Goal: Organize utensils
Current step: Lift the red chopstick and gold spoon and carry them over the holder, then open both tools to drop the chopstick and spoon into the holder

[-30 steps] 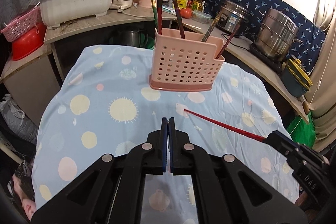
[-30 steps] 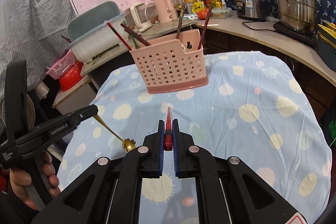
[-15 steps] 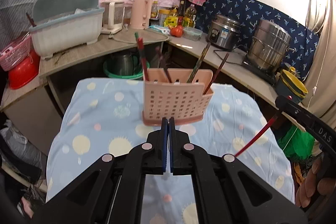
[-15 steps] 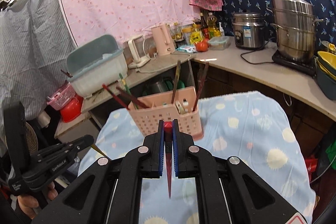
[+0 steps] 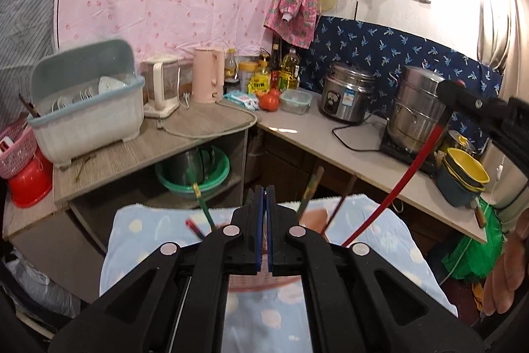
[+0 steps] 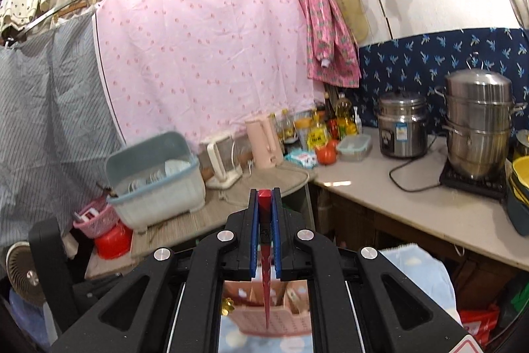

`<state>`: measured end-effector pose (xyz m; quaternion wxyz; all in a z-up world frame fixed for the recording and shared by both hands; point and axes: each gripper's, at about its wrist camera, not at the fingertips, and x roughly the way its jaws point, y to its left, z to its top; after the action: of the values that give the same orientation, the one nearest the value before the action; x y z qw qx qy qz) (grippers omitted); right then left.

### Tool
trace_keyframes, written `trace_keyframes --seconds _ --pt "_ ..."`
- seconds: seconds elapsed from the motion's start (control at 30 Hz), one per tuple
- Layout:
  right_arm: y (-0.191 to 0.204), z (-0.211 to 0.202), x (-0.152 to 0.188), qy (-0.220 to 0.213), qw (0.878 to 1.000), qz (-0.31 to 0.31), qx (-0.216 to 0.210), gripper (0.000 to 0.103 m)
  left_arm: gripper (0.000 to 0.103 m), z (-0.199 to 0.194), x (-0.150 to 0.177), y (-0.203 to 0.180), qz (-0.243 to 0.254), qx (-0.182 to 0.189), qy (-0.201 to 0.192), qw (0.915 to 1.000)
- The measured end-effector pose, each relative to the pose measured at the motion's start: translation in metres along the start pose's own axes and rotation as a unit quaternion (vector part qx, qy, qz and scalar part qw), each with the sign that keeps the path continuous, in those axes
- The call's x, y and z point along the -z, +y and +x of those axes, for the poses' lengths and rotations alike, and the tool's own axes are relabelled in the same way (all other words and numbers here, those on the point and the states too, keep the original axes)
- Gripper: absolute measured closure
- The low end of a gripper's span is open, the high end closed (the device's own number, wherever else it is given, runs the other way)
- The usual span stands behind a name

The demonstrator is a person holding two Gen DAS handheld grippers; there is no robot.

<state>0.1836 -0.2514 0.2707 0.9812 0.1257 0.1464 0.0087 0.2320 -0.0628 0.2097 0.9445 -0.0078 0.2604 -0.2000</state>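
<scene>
Right gripper (image 6: 264, 214) clenched on red chopstick (image 6: 265, 270), butt end between pads, long axis steeply tilted, tip pointing down over pink utensil holder (image 6: 274, 316). Left gripper (image 5: 264, 220) clamped shut, nothing visible between pads.

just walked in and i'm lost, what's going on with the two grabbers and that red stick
A person is sorting utensils with a handheld gripper in each hand. The right gripper is shut on a red chopstick, holding it tip-down above the pink utensil holder on the blue cloth-covered table. The left gripper is shut too; what looks like a gold utensil end shows below in the right wrist view, but its grip is hidden. Other chopsticks already stand in the holder.
</scene>
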Motion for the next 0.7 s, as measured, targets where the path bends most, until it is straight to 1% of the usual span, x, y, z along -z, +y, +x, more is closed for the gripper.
trace_keyframes --seconds 0.1,0.2,0.27,0.33,0.47,0.53,0.57,0.6,0.63,0.67,0.7 --pt "0.003 0.023 -0.011 -0.01 1.0 0.005 -0.003 0.096 0.102 0.016 -0.01 0.001 0.001 0.0 -0.001 1.0" --pt "0.004 0.045 -0.008 -0.007 1.0 0.004 -0.001 0.096 0.102 0.034 -0.011 0.001 0.004 -0.002 0.008 1.0" --pt "0.004 0.063 0.004 0.005 1.0 0.004 0.001 0.096 0.102 0.047 -0.005 0.003 0.003 -0.004 0.018 0.9998" --pt "0.001 0.081 0.024 0.028 1.0 0.006 0.004 0.096 0.102 0.061 0.003 0.006 -0.002 -0.006 0.031 0.9995" --pt "-0.008 0.106 0.062 0.071 0.997 0.008 0.014 0.096 0.102 0.081 0.021 0.013 -0.006 -0.008 0.054 0.9985" --pt "-0.013 0.113 0.075 0.086 0.996 0.01 0.017 0.096 0.1 0.086 0.029 0.015 -0.008 -0.012 0.056 0.9983" --pt "-0.014 0.115 0.08 0.092 0.996 0.011 0.019 0.094 0.1 0.087 0.031 0.016 -0.008 -0.018 0.054 0.9984" --pt "-0.016 0.116 0.084 0.094 0.995 0.013 0.021 0.086 0.091 0.088 0.034 0.017 -0.009 -0.024 0.052 0.9983" --pt "-0.018 0.115 0.087 0.096 0.995 0.015 0.023 0.083 0.078 0.088 0.034 0.017 -0.011 -0.027 0.051 0.9983" --pt "-0.019 0.113 0.088 0.097 0.995 0.017 0.023 0.074 0.074 0.087 0.036 0.018 -0.014 -0.029 0.046 0.9984" --pt "-0.02 0.11 0.09 0.095 0.995 0.019 0.024 0.066 0.073 0.085 0.037 0.018 -0.015 -0.028 0.043 0.9986"
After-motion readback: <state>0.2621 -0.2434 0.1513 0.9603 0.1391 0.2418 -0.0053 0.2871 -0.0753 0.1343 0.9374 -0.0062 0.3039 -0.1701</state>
